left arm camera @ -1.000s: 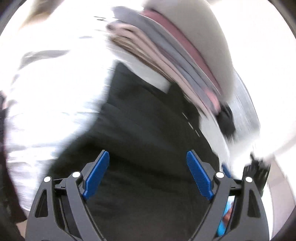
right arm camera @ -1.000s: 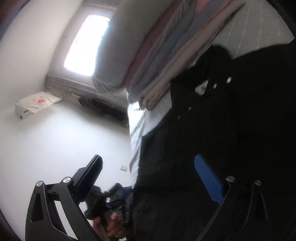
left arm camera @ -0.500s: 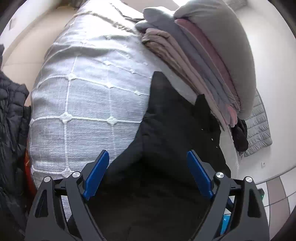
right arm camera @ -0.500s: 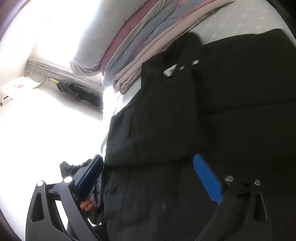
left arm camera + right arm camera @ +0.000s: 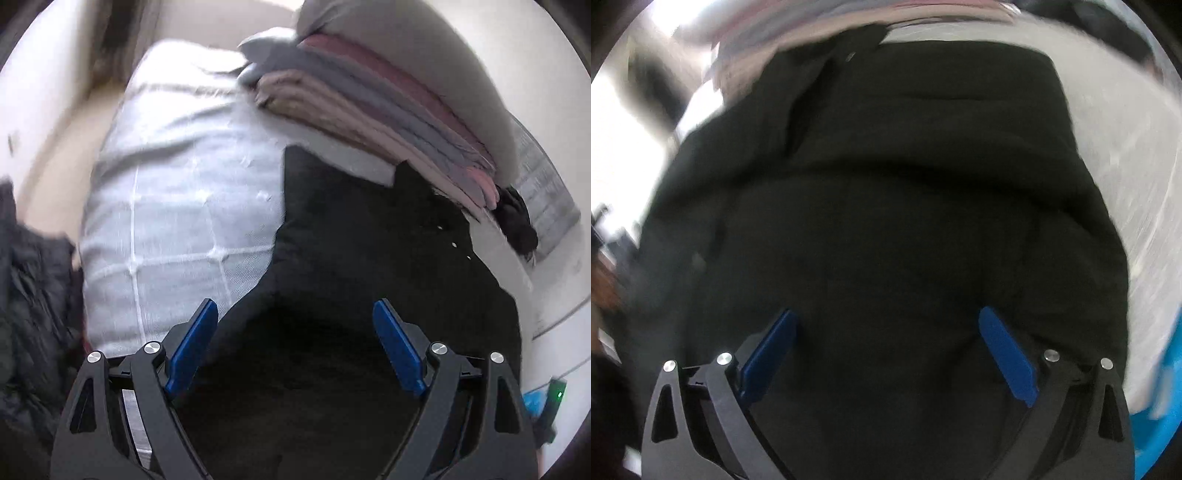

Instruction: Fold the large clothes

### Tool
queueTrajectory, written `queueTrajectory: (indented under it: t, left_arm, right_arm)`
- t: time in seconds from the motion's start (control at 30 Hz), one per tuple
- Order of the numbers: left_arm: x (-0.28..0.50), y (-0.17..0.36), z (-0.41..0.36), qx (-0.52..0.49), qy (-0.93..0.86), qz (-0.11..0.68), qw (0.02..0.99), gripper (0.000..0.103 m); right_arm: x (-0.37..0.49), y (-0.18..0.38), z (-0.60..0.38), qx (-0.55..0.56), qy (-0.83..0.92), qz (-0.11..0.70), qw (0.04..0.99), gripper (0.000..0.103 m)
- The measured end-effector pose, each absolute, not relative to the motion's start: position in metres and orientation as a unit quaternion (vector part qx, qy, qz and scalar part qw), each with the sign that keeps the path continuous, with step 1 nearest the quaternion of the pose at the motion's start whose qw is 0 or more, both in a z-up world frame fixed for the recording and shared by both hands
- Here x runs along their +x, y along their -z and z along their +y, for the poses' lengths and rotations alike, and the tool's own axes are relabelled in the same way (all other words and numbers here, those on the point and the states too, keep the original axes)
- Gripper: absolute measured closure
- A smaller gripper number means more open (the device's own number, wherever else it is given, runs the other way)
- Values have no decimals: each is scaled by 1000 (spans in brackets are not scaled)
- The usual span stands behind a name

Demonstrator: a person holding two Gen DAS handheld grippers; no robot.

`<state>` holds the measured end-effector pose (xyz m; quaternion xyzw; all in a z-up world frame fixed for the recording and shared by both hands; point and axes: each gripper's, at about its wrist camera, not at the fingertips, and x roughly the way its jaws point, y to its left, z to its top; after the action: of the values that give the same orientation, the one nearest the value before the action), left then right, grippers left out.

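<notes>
Lying on the white bed cover (image 5: 177, 206), the big black coat (image 5: 369, 266) is filling the lower middle of both frames, its long way running up toward the folded blankets (image 5: 369, 103) at the top. The left claw (image 5: 295, 347) and right claw (image 5: 886, 354) are both spread wide, holding nothing, hanging right over the coat's near end.

Ahead of my right fingers (image 5: 1006, 354) the black coat (image 5: 886, 192) is smeared by motion blur, its lower hem cut off behind them. Beyond my left fingers (image 5: 192, 343) the folded stack (image 5: 369, 110) blurs, and the coat's snaps are mere specks.
</notes>
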<state>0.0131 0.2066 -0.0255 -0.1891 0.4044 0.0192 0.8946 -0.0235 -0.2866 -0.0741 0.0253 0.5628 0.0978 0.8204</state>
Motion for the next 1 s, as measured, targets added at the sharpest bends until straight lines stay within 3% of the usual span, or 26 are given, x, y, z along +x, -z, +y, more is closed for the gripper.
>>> queueTrajectory:
  t: [0.07,0.17,0.33,0.5,0.63,0.73,1.0]
  left_arm:
    - [9,20,196,-158,-11,394,905,21]
    - [9,22,181,-128,9,405,905,21]
    - [18,63,165,-94,33,493,864,21]
    - [11,71,148,-17,41,486,873,15]
    - [-12,53,164,-81,57,470,877,15]
    - [-42,37,178,-135,92,455,876,15]
    - [-133,-7,256,-214,158,439,858,15]
  right_arm:
    - [-27,77,-271,-24,-81,555,827,6]
    - [-26,77,-272,-12,-80,557,827,6]
    - [-24,78,-269,-21,-81,545,835,6]
    - [-38,84,-279,-21,-82,541,837,6]
    - [-38,76,-288,-7,-92,561,823,6]
    - [-49,58,-305,76,-127,576,804,6]
    - [-149,-32,-403,149,-146,536,818,6]
